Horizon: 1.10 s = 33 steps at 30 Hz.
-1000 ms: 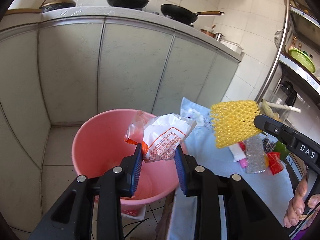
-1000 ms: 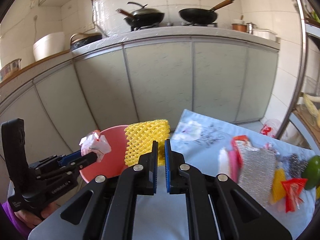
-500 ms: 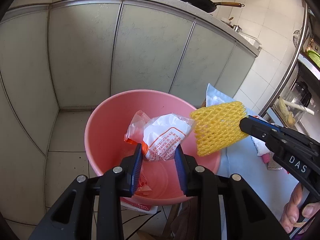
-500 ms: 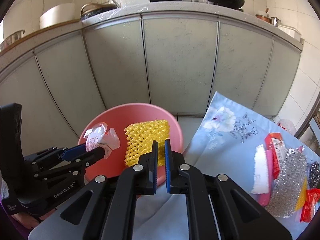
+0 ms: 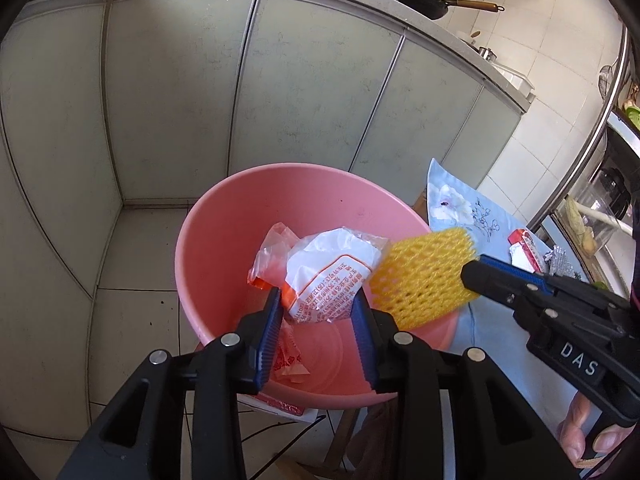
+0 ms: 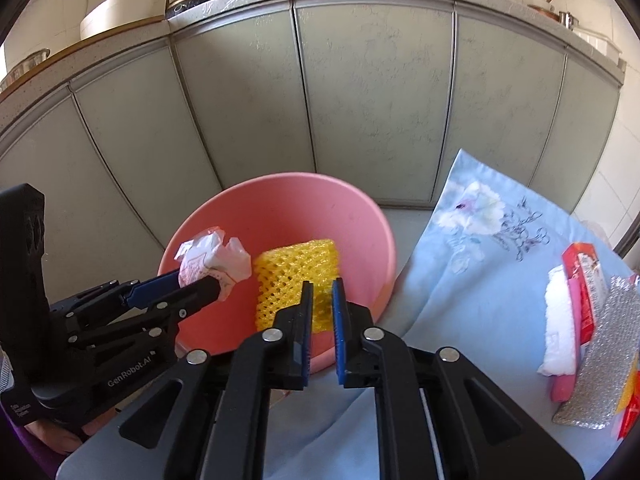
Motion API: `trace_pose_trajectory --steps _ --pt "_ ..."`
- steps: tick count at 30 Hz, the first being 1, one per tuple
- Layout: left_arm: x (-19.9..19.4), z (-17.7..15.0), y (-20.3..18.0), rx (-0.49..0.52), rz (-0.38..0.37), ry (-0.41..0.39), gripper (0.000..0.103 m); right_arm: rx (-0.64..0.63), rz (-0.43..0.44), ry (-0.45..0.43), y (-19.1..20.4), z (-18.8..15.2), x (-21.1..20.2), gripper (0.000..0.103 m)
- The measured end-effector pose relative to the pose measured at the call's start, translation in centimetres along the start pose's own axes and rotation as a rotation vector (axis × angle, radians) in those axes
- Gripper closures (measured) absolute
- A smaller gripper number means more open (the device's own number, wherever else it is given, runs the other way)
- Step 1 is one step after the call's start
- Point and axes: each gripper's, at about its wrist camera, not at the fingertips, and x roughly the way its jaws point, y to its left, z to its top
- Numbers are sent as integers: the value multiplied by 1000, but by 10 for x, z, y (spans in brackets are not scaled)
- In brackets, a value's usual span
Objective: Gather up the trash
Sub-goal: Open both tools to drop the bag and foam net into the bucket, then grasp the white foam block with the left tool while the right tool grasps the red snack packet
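Observation:
A pink plastic basin (image 5: 224, 248) stands beside the table; it also shows in the right wrist view (image 6: 304, 208). My left gripper (image 5: 318, 312) is shut on a crumpled white and orange plastic wrapper (image 5: 332, 276) over the basin. My right gripper (image 6: 322, 308) has its jaws slightly parted around a yellow foam fruit net (image 6: 296, 276), which hangs over the basin's near rim. The net (image 5: 424, 276) touches the wrapper's right side in the left wrist view. A red scrap (image 5: 290, 360) lies in the basin's bottom.
A light blue floral cloth (image 6: 472, 280) covers the table at the right, with a white pad (image 6: 558, 320), a red packet (image 6: 584, 276) and a silver scouring pad (image 6: 600, 360) on it. Grey-green cabinet doors (image 6: 360, 100) stand behind the basin.
Both grippers have moved left and forward over the basin. The right gripper's jaws have parted a little around the yellow net, which now sits lower over the rim.

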Motion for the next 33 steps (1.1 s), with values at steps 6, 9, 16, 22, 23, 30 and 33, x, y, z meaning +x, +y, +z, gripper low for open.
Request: trace_pose_trajectory --steps 6,9,16,22,23,30,33 --pt "-1 1 3 -23 10 7 65 1 10 -3 0 -2 -3 73" --pt "-2 2 3 -33 9 8 64 4 6 -13 -1 -3 -9 73" --pt "-12 4 -7 -18 -15 -6 64 8 -10 -37 -6 -12 -27 72" --pt "-25 5 -24 14 -42 -20 64 35 -32 -59 -17 -24 -49 72" --pt "-27 5 -27 20 -46 -21 64 39 -39 -63 -19 -26 -52 72" --pt "-39 2 -57 80 -90 -19 63 113 -74 -86 -47 -51 -81 68" --pt "-42 1 -70 100 -113 -14 63 143 -95 -96 -61 -63 -94 61"
